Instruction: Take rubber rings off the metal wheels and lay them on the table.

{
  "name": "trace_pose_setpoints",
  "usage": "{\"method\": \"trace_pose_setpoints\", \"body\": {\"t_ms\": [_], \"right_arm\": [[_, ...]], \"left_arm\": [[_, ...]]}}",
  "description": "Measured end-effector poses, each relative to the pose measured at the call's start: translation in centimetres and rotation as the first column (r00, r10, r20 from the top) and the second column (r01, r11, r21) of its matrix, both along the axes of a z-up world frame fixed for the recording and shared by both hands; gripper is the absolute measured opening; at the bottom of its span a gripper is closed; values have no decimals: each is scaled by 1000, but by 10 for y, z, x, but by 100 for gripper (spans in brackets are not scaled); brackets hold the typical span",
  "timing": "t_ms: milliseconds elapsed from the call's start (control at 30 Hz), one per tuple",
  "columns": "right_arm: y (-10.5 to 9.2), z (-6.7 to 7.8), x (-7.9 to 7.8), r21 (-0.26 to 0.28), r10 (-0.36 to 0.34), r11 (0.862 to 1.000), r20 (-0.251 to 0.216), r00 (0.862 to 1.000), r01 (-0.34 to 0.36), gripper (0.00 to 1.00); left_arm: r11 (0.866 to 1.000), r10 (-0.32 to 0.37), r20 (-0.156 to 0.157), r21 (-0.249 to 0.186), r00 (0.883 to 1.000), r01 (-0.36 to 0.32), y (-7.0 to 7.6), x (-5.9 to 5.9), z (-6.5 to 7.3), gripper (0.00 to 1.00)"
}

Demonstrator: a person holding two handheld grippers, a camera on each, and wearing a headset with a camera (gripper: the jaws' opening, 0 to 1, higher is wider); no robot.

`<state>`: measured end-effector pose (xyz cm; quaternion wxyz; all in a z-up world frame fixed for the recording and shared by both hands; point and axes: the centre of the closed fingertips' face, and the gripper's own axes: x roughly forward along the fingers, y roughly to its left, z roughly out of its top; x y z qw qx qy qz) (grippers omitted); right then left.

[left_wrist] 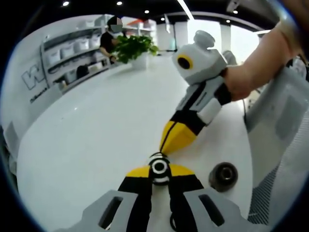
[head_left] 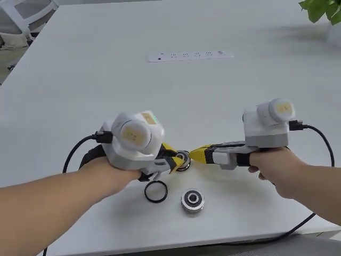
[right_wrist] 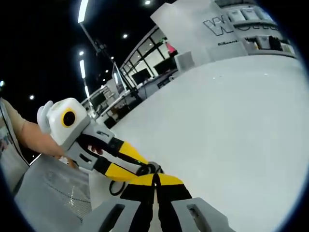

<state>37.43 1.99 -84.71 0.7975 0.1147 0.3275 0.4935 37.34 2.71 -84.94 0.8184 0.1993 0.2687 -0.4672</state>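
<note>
L gripper point(left_wrist: 160, 170) clamped on a wheel point(left_wrist: 159, 165), held over tabletop point(head_left: 106, 69) nr its near edge. R gripper point(right_wrist: 154, 179) jaws together, tips at that wheel. Loose ring point(head_left: 156, 191) & 2nd wheel point(head_left: 192, 200) lie by same edge.

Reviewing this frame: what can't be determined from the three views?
- Head view: whether the held wheel is rubber-clad; fingers cover it.
- Left gripper view: what the right gripper pinches; tip too small.
- Right gripper view: loose rubber ring, partly behind the left gripper.
</note>
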Motion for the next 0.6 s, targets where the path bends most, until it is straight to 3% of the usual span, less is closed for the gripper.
{"method": "trace_pose_setpoints", "body": {"t_ms": [600], "right_arm": [[10, 6, -8, 21, 37, 999, -19, 999, -37, 0]], "left_arm": [[1000, 2, 16, 8, 1000, -2, 0, 0, 0, 12]]}}
